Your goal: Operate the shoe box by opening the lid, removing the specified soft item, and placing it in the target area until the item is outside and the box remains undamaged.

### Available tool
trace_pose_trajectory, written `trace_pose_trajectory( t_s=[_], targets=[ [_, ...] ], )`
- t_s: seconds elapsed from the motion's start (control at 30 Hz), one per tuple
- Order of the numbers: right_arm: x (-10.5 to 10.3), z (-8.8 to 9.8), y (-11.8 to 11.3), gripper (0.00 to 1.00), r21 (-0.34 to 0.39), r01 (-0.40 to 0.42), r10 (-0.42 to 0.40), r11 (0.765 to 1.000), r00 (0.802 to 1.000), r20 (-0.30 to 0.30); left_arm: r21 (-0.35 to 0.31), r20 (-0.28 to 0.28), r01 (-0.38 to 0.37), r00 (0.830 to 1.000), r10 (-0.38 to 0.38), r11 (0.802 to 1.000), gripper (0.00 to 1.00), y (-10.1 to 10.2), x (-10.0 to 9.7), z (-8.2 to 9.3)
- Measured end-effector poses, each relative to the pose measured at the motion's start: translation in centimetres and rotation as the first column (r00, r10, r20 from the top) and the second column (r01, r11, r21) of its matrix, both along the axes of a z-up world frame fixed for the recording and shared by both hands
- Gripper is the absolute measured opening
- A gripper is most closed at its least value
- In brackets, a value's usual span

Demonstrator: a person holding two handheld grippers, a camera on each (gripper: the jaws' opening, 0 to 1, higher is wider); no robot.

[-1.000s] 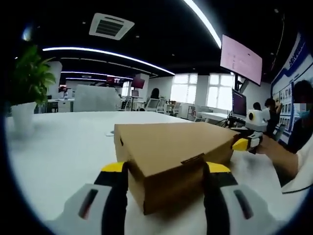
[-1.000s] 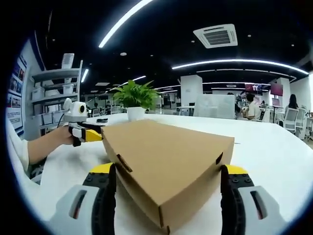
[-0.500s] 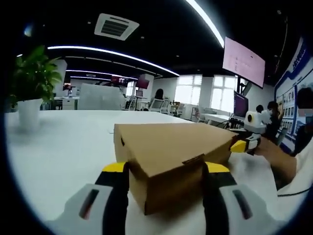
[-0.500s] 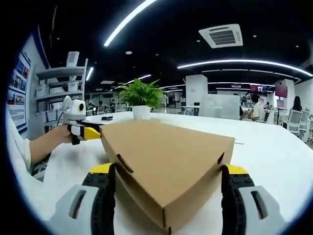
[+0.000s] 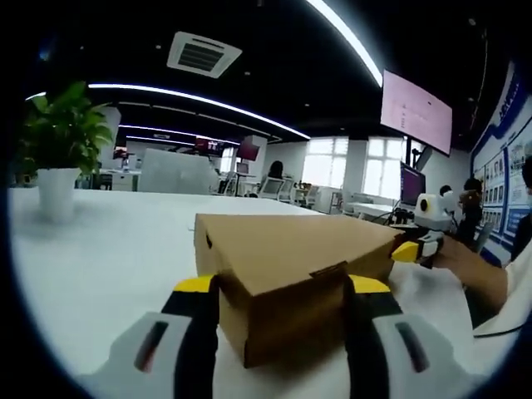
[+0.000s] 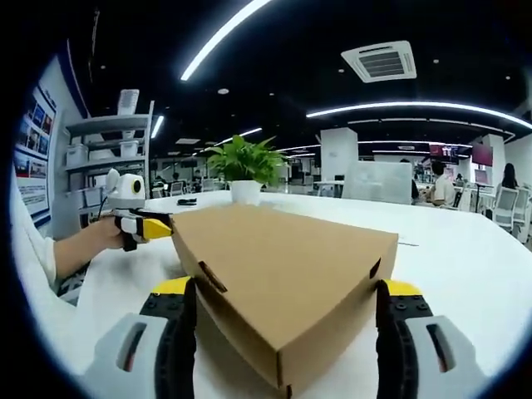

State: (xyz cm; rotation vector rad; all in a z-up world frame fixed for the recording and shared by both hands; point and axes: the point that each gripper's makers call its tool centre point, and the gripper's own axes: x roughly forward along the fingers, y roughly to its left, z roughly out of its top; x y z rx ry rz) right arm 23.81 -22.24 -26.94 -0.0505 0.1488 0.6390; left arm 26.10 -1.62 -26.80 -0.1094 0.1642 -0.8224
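A brown cardboard shoe box (image 5: 291,249) with its lid down lies on the white table (image 5: 108,249). My left gripper (image 5: 283,287) straddles one near corner of it, the yellow-tipped jaws pressed against both sides. My right gripper (image 6: 287,291) clamps another corner of the shoe box (image 6: 283,266) the same way. In the left gripper view, the right gripper (image 5: 416,245) shows at the box's far right end, held by a hand. In the right gripper view, the left gripper (image 6: 141,224) shows at the box's left end. What is inside the box is hidden.
A potted green plant (image 5: 54,158) stands on the table beyond the box, also visible as the plant (image 6: 245,170) in the right gripper view. A sleeve and forearm (image 5: 478,278) reach in from the right. Shelves (image 6: 125,158), desks and seated people fill the office behind.
Both views have shifted a little, so the plant and background sit slightly further right. The box keeps the same place between both pairs of jaws.
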Motion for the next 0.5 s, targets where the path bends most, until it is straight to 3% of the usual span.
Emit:
trace_pose_trajectory(
  t_s=[0.5],
  targets=[
    [-0.13, 0.04, -0.35, 0.92, -0.006, -0.042, 0.042, 0.999, 0.999, -0.008, 0.026, 0.033, -0.033, 0.999, 0.032, 0.999, 0.60, -0.49, -1.04, -0.18]
  ],
)
